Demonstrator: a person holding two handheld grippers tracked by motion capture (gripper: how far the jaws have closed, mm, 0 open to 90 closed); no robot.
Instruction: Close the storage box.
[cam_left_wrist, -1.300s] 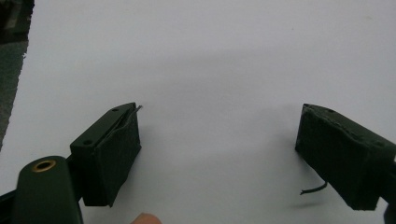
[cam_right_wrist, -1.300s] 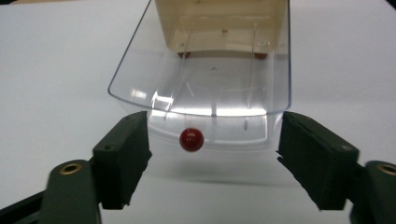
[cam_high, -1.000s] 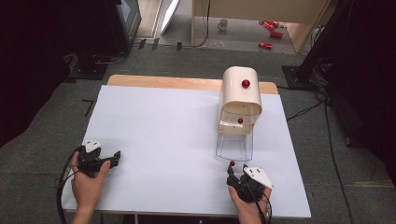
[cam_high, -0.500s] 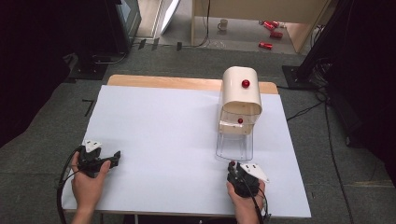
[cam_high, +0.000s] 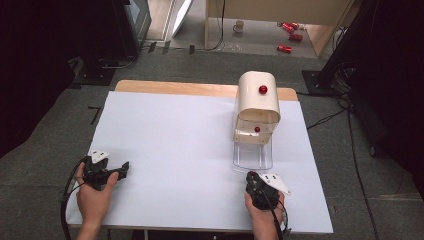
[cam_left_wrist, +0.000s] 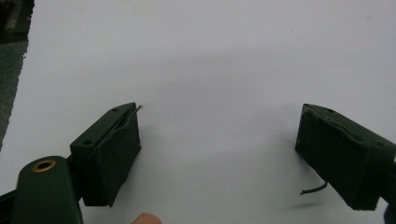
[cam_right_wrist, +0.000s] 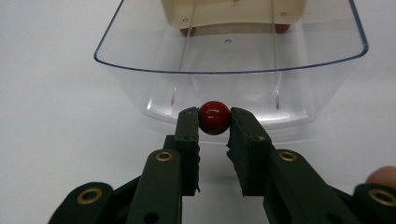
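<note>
Red, glossy, round: a small ball (cam_right_wrist: 214, 117) sits pinched between the tips of the right gripper (cam_right_wrist: 214, 122), jaws closed on it from either side, at the centre of the right gripper view. In the high view the right gripper (cam_high: 256, 181) is at lower right of the frame, just below the open end of a clear plastic tray (cam_high: 253, 159).

The tray runs up-frame into a cream dispenser (cam_high: 258, 102), rounded on top. One red ball (cam_high: 263, 89) rests on its top; another (cam_high: 257, 129) shows at the opening where it meets the tray. In the right gripper view the clear plastic tray (cam_right_wrist: 140, 74) has a curved lip just beyond the held ball.

Left gripper (cam_high: 106, 171) at lower left of the high view, resting on the white table sheet (cam_high: 175, 135). In its own view the left gripper (cam_left_wrist: 217, 154) has jaws wide apart, nothing between them, only the white sheet (cam_left_wrist: 210, 56) beneath.

Handling, as a judgement: the ball looks hard, light and smooth, so likely slippery. Contact is narrow. Best hold is across its widest line, centred on the pads; off-centre, it could squirt out. On a flat sheet it would likely roll if released.
</note>
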